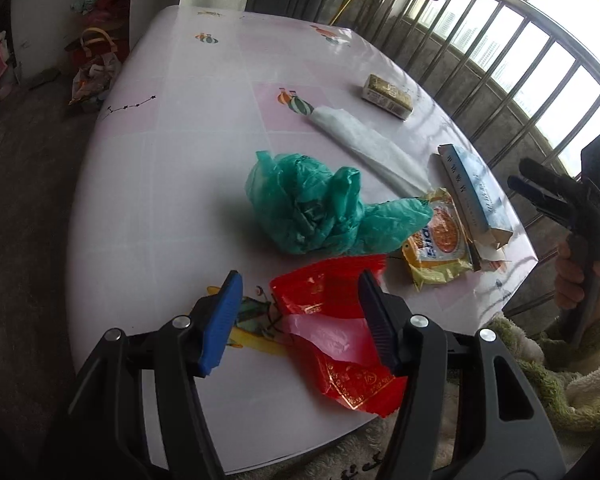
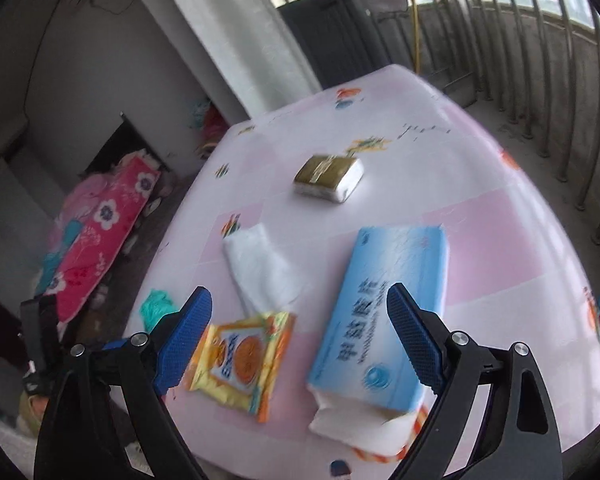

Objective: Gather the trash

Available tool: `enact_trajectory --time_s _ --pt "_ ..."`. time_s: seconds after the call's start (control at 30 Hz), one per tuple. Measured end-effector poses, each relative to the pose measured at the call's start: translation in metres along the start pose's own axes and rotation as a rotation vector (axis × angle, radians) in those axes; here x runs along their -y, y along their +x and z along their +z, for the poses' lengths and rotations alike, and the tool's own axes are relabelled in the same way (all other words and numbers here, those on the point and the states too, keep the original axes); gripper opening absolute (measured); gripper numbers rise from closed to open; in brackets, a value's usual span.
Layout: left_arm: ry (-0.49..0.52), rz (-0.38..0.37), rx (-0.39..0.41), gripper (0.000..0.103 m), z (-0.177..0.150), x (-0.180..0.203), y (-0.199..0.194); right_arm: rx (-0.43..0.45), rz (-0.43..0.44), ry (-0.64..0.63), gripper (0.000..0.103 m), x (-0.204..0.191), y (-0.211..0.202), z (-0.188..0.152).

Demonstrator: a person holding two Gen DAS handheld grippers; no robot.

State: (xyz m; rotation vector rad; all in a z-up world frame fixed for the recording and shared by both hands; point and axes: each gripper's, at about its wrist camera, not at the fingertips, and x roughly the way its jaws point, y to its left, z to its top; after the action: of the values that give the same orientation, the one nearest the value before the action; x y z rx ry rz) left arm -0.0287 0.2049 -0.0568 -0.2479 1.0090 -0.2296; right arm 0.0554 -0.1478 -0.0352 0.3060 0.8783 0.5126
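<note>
My left gripper (image 1: 300,300) is open and empty, hovering over a red and pink plastic bag (image 1: 336,328) at the table's near edge. Beyond it lie a crumpled green bag (image 1: 316,204), a yellow snack wrapper (image 1: 440,240), a white tissue (image 1: 368,144), a blue box (image 1: 476,192) and a small olive packet (image 1: 388,96). My right gripper (image 2: 300,332) is open and empty above the yellow snack wrapper (image 2: 240,360) and the blue box (image 2: 384,320). It also shows in the left wrist view (image 1: 540,196), held at the table's right side.
The table (image 1: 160,184) has a pink and white patterned cover. A metal railing (image 1: 520,80) runs behind it. Bags and cloth (image 1: 96,68) lie on the floor to the left. A fleecy sleeve (image 1: 560,380) is at the near right.
</note>
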Motion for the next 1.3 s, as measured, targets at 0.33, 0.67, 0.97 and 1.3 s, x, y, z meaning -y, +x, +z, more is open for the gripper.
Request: enact_trajectory --time_s 0.33,0.67,0.97,1.3 --pt "0.084 -0.052 -0.042 0.050 -0.007 0.023 0.013 -0.130 -0.019 -0.107 0.065 -0.038 0.030 -0.030" --pt "0.169 0.014 -0.014 0.030 -0.010 0.044 0.020 -0.173 -0.108 -0.174 0.050 -0.050 0.048 -0.039" --pt "0.120 -0.040 -0.024 0.007 -0.003 0.031 0.024 -0.226 -0.170 -0.203 0.035 -0.056 0.076 -0.039" --pt "0.088 -0.097 0.026 0.004 0.002 0.024 0.004 -0.207 -0.139 -0.133 0.009 -0.045 0.073 -0.029"
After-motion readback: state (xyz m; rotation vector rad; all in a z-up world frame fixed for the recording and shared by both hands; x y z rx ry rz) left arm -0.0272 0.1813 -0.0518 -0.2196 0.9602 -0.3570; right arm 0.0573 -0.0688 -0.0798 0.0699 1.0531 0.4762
